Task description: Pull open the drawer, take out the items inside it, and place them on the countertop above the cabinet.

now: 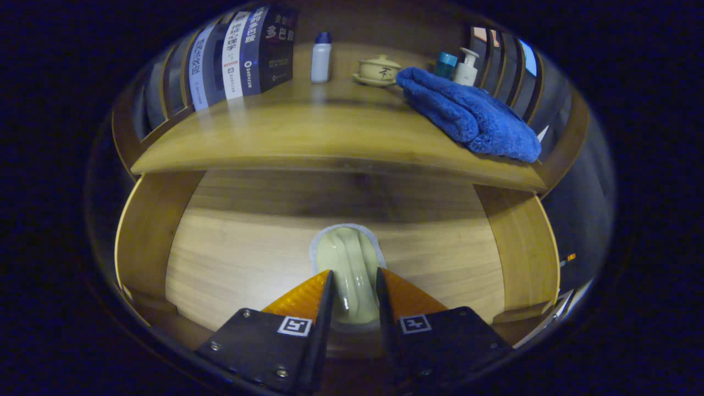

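The gripper (352, 286) has its jaws closed on the pale, glossy drawer handle (350, 258) at the middle of the wooden drawer front (247, 258), just below the bench (308, 132), where a blue towel (467, 113), books (242, 52), a white bottle (321, 58) and a lidded tea bowl (378, 70) stand. The drawer looks barely opened, its contents hidden, and the smooth handle could slip from the jaws if the pull runs off-axis
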The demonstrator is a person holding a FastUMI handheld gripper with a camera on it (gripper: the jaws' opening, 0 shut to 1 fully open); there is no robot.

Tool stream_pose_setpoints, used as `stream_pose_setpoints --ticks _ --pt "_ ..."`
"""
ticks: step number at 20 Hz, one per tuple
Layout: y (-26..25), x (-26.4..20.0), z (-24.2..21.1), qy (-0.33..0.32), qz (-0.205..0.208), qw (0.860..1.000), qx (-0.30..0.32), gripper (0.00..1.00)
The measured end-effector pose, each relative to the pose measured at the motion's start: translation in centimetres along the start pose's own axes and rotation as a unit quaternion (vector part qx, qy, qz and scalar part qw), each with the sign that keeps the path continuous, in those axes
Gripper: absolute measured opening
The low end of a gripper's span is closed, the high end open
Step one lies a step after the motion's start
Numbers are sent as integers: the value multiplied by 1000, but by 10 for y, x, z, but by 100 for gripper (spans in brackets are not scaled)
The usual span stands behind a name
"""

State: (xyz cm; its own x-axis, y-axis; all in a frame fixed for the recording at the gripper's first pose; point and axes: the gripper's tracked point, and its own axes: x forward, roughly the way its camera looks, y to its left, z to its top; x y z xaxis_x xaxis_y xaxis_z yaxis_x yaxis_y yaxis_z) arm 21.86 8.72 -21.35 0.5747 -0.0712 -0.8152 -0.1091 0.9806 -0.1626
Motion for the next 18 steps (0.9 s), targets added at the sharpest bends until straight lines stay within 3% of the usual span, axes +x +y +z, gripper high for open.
stream_pose_setpoints --ticks 3,9,11,12,18 --pt "-2 -4 4 -5 2 1000 -2 22" --pt "-2 -3 4 -27 1 1000 9 22" --pt "-7 -9 3 -25 -14 1000 -1 12" --pt "-9 -11 2 -27 -16 999 -2 12" --pt "-4 -57 23 -92 -9 995 22 12"
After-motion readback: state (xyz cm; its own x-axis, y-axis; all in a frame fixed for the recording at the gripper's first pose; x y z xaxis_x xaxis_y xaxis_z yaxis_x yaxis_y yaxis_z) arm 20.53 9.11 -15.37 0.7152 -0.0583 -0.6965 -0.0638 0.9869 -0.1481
